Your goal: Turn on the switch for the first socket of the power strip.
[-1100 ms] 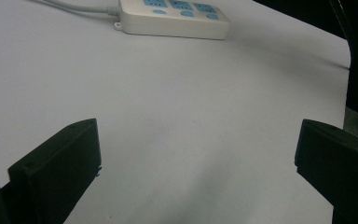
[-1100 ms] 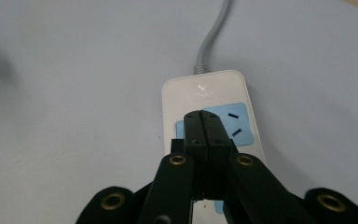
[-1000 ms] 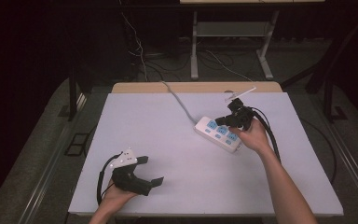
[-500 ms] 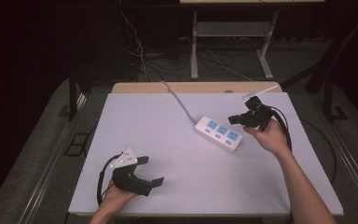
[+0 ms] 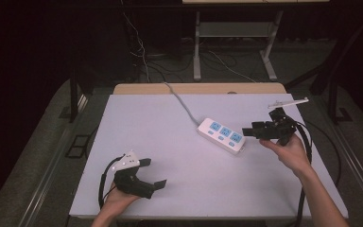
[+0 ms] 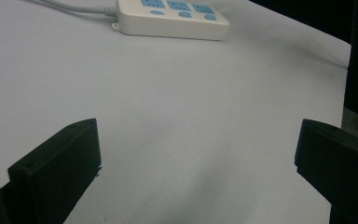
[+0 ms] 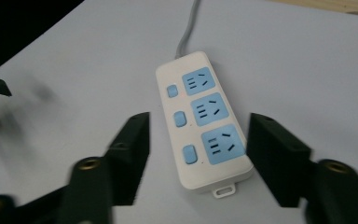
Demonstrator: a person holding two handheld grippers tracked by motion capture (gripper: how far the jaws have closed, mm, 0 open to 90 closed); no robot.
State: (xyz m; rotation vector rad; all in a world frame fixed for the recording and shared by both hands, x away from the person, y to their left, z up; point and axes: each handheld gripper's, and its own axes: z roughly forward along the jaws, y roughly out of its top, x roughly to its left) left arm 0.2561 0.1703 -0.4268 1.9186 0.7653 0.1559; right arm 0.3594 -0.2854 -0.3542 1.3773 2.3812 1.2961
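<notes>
A white power strip (image 5: 221, 135) with three blue sockets lies flat on the white table (image 5: 170, 142), right of centre. My right gripper (image 5: 246, 132) hovers just off the strip's right end and points left at it. Its jaws have just been opening and now stand open with nothing between them. In the right gripper view the strip (image 7: 200, 121) lies ahead of the open right gripper (image 7: 198, 128). My left gripper (image 5: 153, 173) rests open near the table's front left edge. In the left gripper view the left gripper (image 6: 198, 140) stands wide over bare table, with the strip (image 6: 172, 18) far ahead.
The strip's grey cable (image 5: 179, 101) runs off over the table's back edge, past a wooden board (image 5: 198, 88). A thin white stick (image 5: 288, 101) lies at the back right corner. Metal table legs and loose cables stand on the dark floor behind.
My right hand has drawn back to the right, away from the power strip's end, and its jaws have gone from shut to open. The left hand and the strip have stayed put.
</notes>
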